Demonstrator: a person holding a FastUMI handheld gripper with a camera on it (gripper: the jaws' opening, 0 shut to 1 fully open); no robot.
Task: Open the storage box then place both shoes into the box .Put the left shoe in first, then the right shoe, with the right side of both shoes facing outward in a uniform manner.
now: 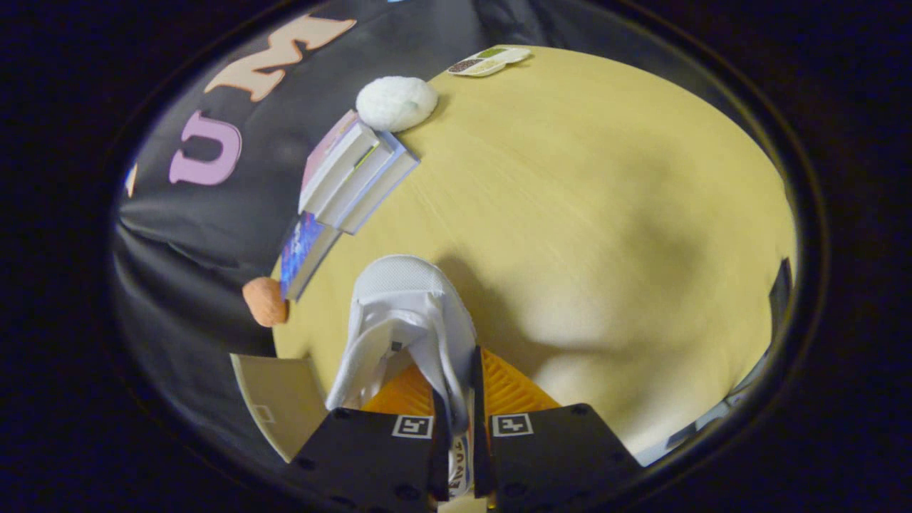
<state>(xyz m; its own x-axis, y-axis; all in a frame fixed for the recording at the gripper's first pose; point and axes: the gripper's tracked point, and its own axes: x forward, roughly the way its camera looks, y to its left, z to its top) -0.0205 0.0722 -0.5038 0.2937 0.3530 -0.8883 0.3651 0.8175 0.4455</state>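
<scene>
A white mesh shoe (399, 313) hangs from my gripper (456, 399), toe pointing away over the yellow table (584, 214). Both fingers press on the shoe's side wall near the collar, one inside the opening and one outside. The shoe is lifted above the tabletop and casts a shadow to its right. A beige flap of the storage box (281, 399) shows just left of the fingers, at the table's near left corner. The box's inside is hidden.
A stack of books (353, 174) lies along the table's left edge, with a colourful book (303, 253) below it. A white fluffy lump (396, 103) sits beyond the books. An orange ball (265, 301) rests by the edge. A small tray (490, 60) lies at the far side.
</scene>
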